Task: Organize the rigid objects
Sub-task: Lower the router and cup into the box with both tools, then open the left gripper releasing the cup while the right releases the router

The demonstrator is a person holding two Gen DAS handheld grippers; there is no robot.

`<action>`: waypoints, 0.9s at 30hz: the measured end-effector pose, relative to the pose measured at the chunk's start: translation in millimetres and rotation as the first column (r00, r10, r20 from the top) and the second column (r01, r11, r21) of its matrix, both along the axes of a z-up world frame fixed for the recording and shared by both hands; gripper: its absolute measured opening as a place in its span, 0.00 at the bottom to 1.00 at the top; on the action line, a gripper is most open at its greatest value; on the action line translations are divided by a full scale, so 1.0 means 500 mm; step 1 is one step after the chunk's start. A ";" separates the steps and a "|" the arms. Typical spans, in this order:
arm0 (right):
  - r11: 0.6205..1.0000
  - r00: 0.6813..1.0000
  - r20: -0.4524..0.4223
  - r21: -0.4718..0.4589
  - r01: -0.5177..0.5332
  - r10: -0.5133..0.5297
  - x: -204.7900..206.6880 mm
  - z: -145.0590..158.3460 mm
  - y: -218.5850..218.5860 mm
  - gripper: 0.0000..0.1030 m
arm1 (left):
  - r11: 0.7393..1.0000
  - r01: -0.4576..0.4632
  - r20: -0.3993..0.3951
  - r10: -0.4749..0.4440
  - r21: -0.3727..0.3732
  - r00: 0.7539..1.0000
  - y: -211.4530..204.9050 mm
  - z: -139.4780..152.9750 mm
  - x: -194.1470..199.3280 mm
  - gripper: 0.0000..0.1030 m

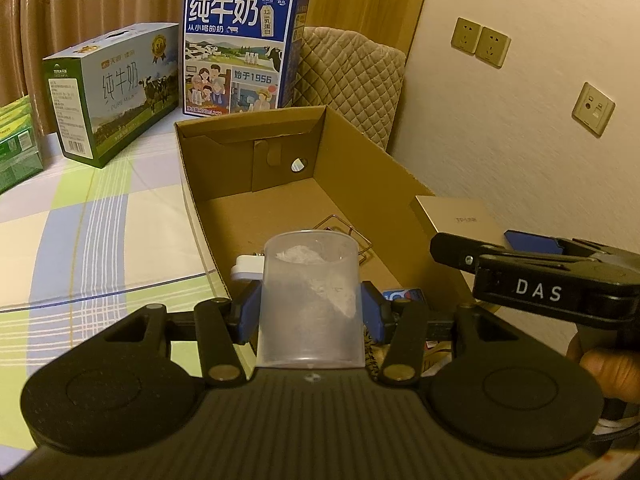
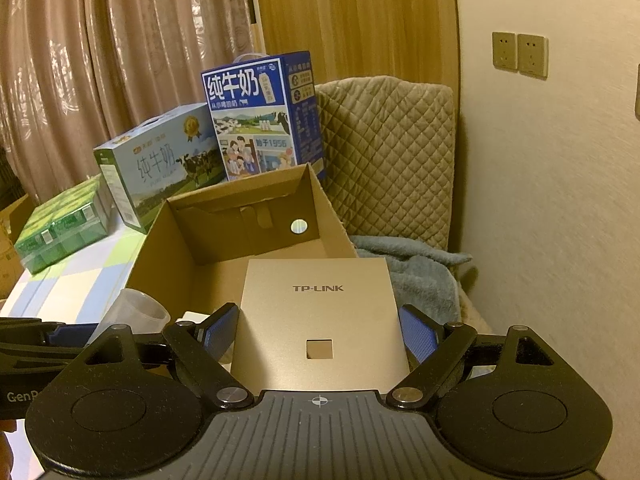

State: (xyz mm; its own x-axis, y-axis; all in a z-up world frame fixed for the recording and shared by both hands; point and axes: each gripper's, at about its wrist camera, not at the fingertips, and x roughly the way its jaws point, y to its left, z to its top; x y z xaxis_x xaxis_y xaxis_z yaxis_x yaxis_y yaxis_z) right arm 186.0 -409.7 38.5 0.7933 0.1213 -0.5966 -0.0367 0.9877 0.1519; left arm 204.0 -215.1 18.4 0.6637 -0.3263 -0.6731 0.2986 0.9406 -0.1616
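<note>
Two grippers (image 1: 310, 312) (image 2: 318, 334) are seen. One clear cup (image 1: 310, 292), one gold TP-LINK panel (image 2: 320, 320) and one open cardboard box (image 2: 192, 240) are counted. Two milk cartons (image 1: 240, 52) (image 1: 116, 92) and one green pack (image 2: 64, 228) are counted behind. One wire piece (image 1: 348, 228) and one white plug (image 1: 248, 268) are seen in the box. Three wall plates (image 1: 480, 42) are counted.

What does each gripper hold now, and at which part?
Left gripper: the translucent plastic cup, pads on opposite sides of its wall. Right gripper: the gold TP-LINK panel, by its two side edges.
</note>
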 end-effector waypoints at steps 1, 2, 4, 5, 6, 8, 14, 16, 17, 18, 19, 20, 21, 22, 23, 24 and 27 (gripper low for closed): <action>1.000 1.000 0.000 0.000 0.001 -0.001 0.000 0.000 0.000 0.80 | 1.000 0.000 0.000 0.000 0.001 1.000 0.000 -0.001 0.000 0.45; 1.000 1.000 0.000 0.000 0.001 -0.001 0.000 0.001 0.000 0.80 | 1.000 0.000 0.000 0.000 0.000 1.000 0.000 -0.001 0.000 0.45; 1.000 1.000 0.001 0.001 0.002 -0.002 -0.002 0.002 0.001 0.80 | 1.000 0.005 -0.005 -0.005 0.002 1.000 -0.001 -0.001 0.002 0.45; 1.000 1.000 0.002 0.000 0.002 -0.002 -0.002 0.002 0.001 0.80 | 1.000 0.005 -0.005 -0.005 0.009 1.000 -0.003 -0.002 0.002 0.45; 1.000 1.000 0.002 0.001 0.002 -0.002 -0.002 0.003 0.000 0.80 | 1.000 0.000 0.002 0.000 0.019 1.000 -0.004 -0.003 0.001 0.49; 1.000 1.000 0.002 0.001 0.002 -0.002 -0.002 0.003 0.000 0.80 | 1.000 -0.008 0.015 0.008 0.028 1.000 -0.004 -0.002 -0.001 0.52; 1.000 1.000 0.001 0.002 0.001 -0.001 -0.003 0.003 0.000 0.80 | 1.000 -0.020 0.015 0.020 0.024 1.000 0.007 0.003 -0.002 0.52; 1.000 1.000 0.000 0.003 0.001 -0.001 -0.004 0.003 0.001 0.80 | 0.999 -0.027 0.016 0.026 0.023 1.000 0.013 0.004 -0.004 0.52; 1.000 1.000 0.001 0.004 -0.001 0.001 -0.004 0.003 0.001 0.80 | 0.999 -0.031 0.017 0.031 0.022 0.999 0.017 0.005 -0.005 0.52; 1.000 1.000 0.001 0.005 -0.002 0.002 -0.005 0.004 0.002 0.80 | 0.999 -0.035 0.017 0.035 0.021 0.999 0.022 0.006 -0.006 0.52; 1.000 1.000 0.002 0.006 -0.003 0.003 -0.005 0.004 0.003 0.80 | 0.999 -0.040 0.018 0.040 0.022 0.999 0.026 0.007 -0.007 0.52; 1.000 1.000 0.002 0.006 -0.004 0.004 -0.007 0.005 0.005 0.80 | 0.999 -0.047 0.021 0.046 0.024 0.999 0.030 0.009 -0.011 0.52; 1.000 1.000 0.004 0.005 -0.006 0.006 -0.008 0.005 0.007 0.80 | 0.998 -0.053 0.022 0.052 0.024 0.998 0.037 0.010 -0.011 0.52; 1.000 1.000 0.004 0.005 -0.007 0.007 -0.009 0.005 0.009 0.80 | 0.998 -0.062 0.022 0.061 0.022 0.998 0.045 0.011 -0.012 0.52; 1.000 1.000 0.005 0.006 -0.008 0.008 -0.010 0.006 0.010 0.80 | 0.997 -0.070 0.021 0.070 0.021 0.997 0.050 0.012 -0.011 0.52; 1.000 1.000 0.006 0.007 -0.010 0.010 -0.010 0.007 0.011 0.80 | 0.997 -0.078 0.021 0.077 0.020 0.997 0.057 0.012 -0.011 0.52; 1.000 1.000 0.006 0.008 -0.018 0.018 -0.009 0.008 0.018 0.80 | 0.995 -0.100 0.019 0.100 0.018 0.995 0.078 0.012 -0.011 0.52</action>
State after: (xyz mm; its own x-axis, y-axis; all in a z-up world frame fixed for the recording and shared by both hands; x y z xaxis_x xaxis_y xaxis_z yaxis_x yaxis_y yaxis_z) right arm 181.4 -400.9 42.3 0.7944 0.1403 -0.5910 -0.0550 0.9856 0.1601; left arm 198.6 -176.3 24.5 0.7042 -0.2450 -0.6664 0.2054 0.9688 -0.1390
